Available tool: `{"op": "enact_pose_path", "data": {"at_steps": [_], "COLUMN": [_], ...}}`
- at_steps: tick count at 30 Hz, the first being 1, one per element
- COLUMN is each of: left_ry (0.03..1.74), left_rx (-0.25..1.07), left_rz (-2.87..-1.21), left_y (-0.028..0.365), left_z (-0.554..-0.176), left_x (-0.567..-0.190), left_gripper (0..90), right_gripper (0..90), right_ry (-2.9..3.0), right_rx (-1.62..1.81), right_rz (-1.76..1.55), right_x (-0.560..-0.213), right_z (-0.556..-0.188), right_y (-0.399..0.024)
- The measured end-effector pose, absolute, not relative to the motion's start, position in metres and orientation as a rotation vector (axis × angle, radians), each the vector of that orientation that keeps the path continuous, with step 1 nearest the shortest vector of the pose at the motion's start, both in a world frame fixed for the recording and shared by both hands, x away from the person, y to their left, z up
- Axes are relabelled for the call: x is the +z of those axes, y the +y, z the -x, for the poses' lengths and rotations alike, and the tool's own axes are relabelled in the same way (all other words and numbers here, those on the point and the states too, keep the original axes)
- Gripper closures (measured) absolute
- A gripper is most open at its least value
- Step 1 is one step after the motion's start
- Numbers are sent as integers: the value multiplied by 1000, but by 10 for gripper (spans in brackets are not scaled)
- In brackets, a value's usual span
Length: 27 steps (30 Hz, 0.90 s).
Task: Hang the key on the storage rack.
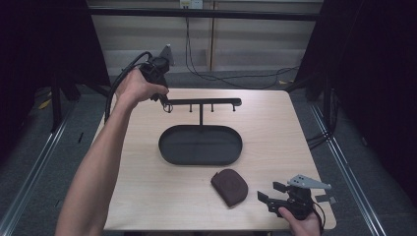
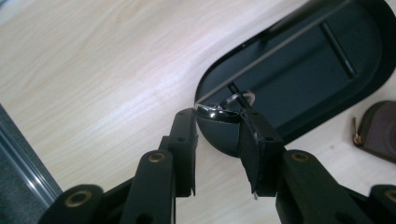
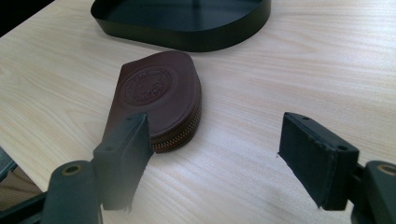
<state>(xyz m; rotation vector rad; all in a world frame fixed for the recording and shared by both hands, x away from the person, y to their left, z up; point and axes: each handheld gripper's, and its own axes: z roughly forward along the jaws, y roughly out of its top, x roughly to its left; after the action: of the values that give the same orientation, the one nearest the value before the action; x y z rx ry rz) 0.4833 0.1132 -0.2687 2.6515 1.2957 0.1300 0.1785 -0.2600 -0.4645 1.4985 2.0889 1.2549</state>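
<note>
Pale wood table (image 1: 147, 196); brown zip pouch (image 1: 229, 186), embossed round emblem unreadable.

Pale wood-grain table (image 1: 147, 196); matte black oval tray (image 1: 169, 155) with black hook rack (image 1: 206, 102); dark brown zipped leather pouch (image 3: 159, 93), round embossed emblem, brass-coloured zip; shiny silver ring (image 2: 224, 109); black gripper jaws.

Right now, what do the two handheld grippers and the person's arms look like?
Both grippers are matte black. The left gripper has linked arms with brass-coloured pivot rivets and flat rectangular pads; a thick black cable loops from it. The right gripper carries a grey three-cornered plate. Both forearms are bare, with no sleeves or gloves.
</note>
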Motion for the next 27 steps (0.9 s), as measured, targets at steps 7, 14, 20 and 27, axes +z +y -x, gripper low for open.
{"op": "enact_pose_path", "data": {"at_steps": [7,14,20,27], "left_ry": [1278,1270,1268,1286], "left_rx": [104,100,83,29], "left_rz": [-2646,-2626,-2616,-2627], "left_y": [118,127,140,159], "left_z": [-479,-472,-463,-451], "left_x": [-266,-266,-270,-281], "left_gripper": [670,675,664,650], "right_gripper": [249,249,249,249], "right_ry": [2090,2088,2086,2095], "right_rx": [1252,1250,1244,1239], "right_rz": [-1503,-1507,-1506,-1498], "right_x": [-465,-465,-465,-465], "right_z": [-179,-180,-180,-179], "right_y": [-260,-260,-260,-259]}}
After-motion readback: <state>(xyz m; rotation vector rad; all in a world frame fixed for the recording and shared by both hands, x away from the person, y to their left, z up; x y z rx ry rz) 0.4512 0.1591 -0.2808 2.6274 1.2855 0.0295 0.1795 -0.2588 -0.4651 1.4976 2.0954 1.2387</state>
